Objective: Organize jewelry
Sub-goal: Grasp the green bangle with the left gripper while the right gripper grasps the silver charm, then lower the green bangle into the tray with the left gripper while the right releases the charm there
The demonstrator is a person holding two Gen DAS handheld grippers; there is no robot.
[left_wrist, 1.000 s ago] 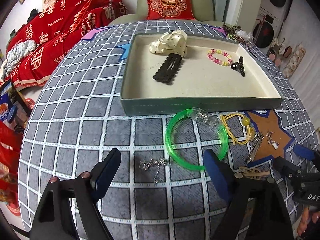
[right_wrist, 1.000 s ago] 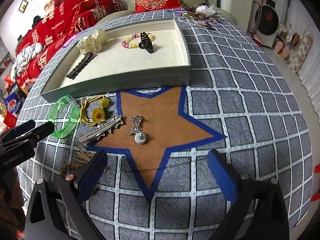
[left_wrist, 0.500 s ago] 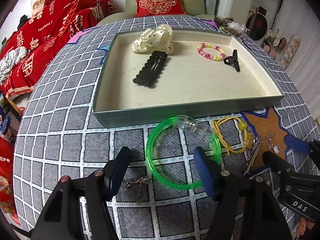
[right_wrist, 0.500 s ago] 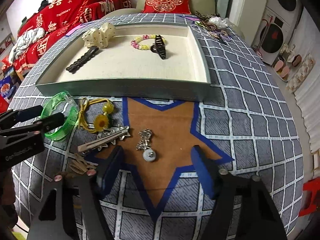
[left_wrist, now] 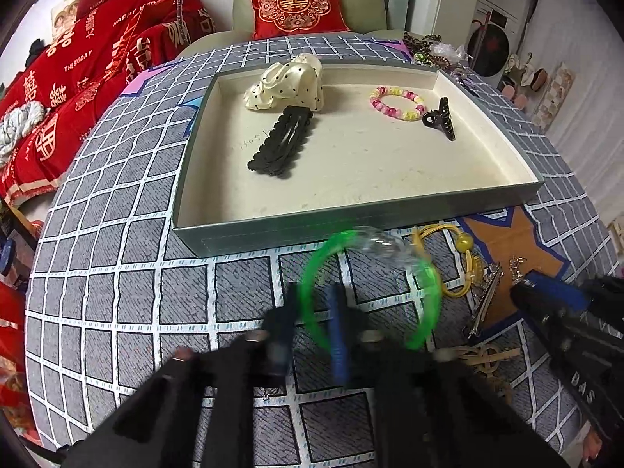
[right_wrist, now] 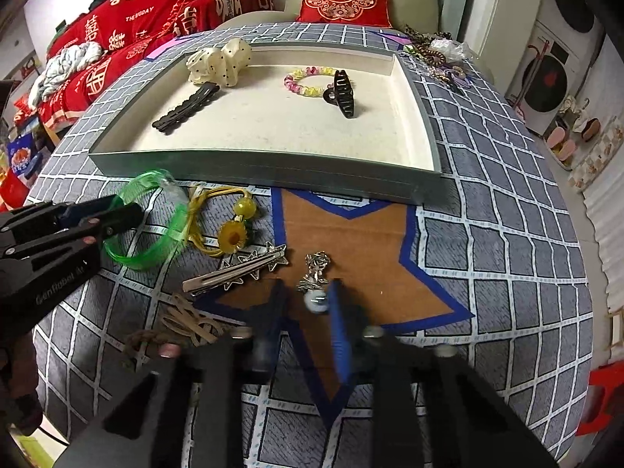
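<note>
On the gray checked cloth, just before the tray (left_wrist: 374, 230), the left gripper (left_wrist: 312, 323) has just closed on the green bangle (left_wrist: 423, 312), light, stiff and slippery, so pinching its thin rim is best; the right gripper (right_wrist: 306, 318) has just closed around the small silver charm (right_wrist: 316, 299).

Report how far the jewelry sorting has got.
Done: bow, black clip, bead bracelet and claw clip lie in the tray. In hand: left gripper pinches the green bangle; right gripper closes at the pendant. Left: yellow tie, silver clip.
</note>
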